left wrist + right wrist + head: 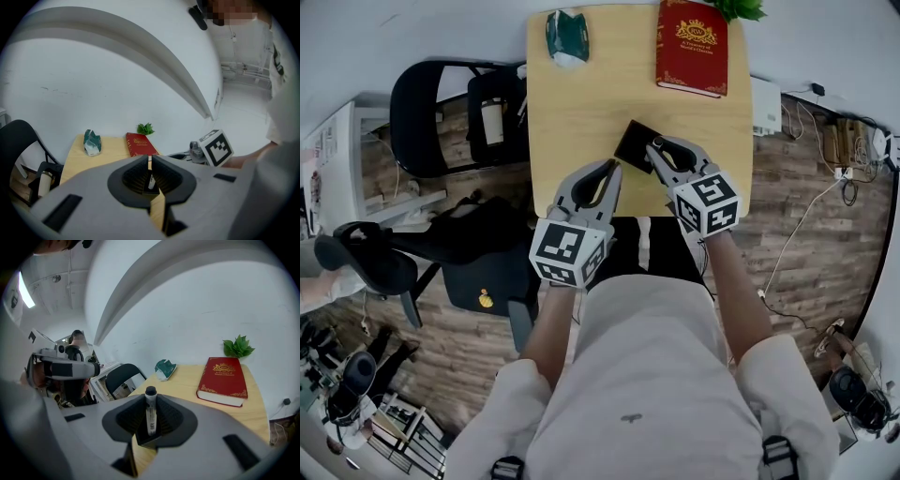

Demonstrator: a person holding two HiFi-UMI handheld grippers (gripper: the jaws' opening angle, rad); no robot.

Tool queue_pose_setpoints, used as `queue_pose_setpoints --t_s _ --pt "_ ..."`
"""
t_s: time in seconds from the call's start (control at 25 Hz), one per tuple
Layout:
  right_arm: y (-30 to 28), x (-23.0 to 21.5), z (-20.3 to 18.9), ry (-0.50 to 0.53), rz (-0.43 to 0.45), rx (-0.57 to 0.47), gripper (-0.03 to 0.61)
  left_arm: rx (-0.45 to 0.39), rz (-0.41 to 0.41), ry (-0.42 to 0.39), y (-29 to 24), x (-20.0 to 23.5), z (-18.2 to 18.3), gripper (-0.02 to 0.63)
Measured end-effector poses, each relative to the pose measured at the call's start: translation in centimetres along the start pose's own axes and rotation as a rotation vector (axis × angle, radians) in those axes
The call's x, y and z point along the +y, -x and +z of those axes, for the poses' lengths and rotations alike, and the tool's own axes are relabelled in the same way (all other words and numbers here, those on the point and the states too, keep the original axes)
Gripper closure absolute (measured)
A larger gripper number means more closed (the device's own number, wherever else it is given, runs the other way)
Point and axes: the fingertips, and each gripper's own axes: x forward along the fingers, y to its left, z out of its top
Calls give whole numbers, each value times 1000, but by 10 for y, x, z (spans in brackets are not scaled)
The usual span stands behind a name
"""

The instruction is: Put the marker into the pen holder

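marker (150, 413): upright btwn jaws of R gripper (656, 150); black cap up, white barrel below; lower end meets dark mouth of pen holder (630, 145); depth inside can't be told
R gripper: jaws closed on marker barrel, pads pressing both sides; tips right over near edge of pen holder in head view
L gripper (612, 171): jaws drawn together, only a thin slit left, nothing clamped; tips just beside pen holder on its near-left side, not touching it as far as head view shows
pen holder: black, square-ish; stands on wooden table (581, 103) near front edge, centre-right; through L gripper's slit a bit of white barrel shows against black
writing, marker: dark print runs along barrel; too small to read
writing, book (691, 45): red cover w/ gold crest + gold title lines; letters too small to read w/ confidence; lies flat at far right corner of table, well apart from pen holder
other items: green tissue pack (566, 36) at far left of table; leafy plant (736, 7) at far edge beside book
gripper cubes: black-and-white square patterns only; no text
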Motion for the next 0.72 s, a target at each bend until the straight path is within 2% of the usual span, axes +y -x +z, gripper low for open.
queue_pose_setpoints --t_s 0.72 --pt "-14 -3 -20 11 -5 57 506 0 -1 0 4 -2 -2 591"
